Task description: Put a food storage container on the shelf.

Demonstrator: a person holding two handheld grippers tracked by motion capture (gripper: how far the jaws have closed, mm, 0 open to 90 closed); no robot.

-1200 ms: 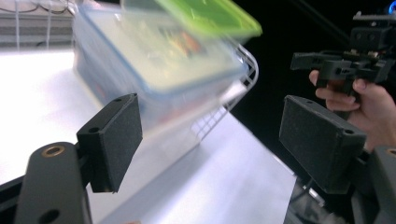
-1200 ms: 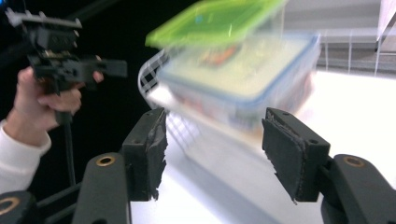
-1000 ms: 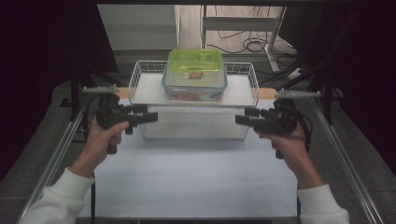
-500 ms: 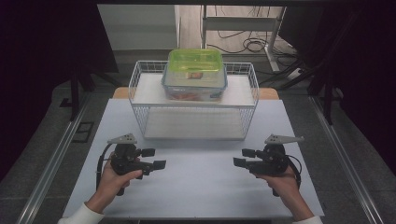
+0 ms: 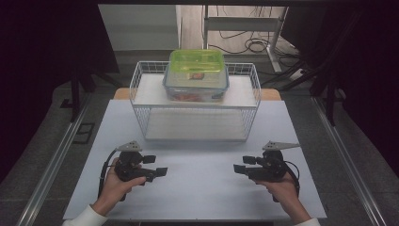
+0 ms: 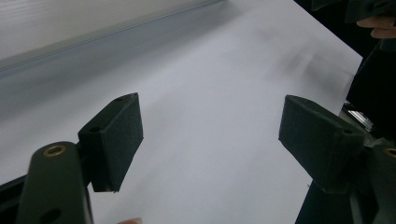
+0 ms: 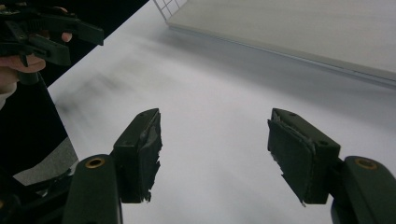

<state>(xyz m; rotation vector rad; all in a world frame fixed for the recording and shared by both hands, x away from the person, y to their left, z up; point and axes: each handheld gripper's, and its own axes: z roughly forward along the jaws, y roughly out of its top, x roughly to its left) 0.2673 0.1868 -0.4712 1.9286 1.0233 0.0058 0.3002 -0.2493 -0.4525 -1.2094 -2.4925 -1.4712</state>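
A clear food box with a lime-green lid (image 5: pixel 195 75) stands on the upper shelf of a white wire rack (image 5: pixel 141 101) at the back of the white table. My left gripper (image 5: pixel 155 165) hovers low over the table's front left, open, jaws pointing right, nothing between them (image 6: pixel 210 140). My right gripper (image 5: pixel 241 165) is at the front right, open and empty, jaws pointing left (image 7: pixel 215 154). Both sit well in front of the rack. The left gripper (image 7: pixel 70 32) also appears far off in the right gripper view.
The white table top (image 5: pixel 202 188) spreads between the two grippers and the rack. Metal rails (image 5: pixel 56 165) run along both sides of the table. Cables lie on the floor behind the rack (image 5: pixel 249 44). Dark surroundings frame the left and right.
Both grippers have pulled back from beside the rack's upper shelf down to the front of the table, and over the last half second they have held about the same places.
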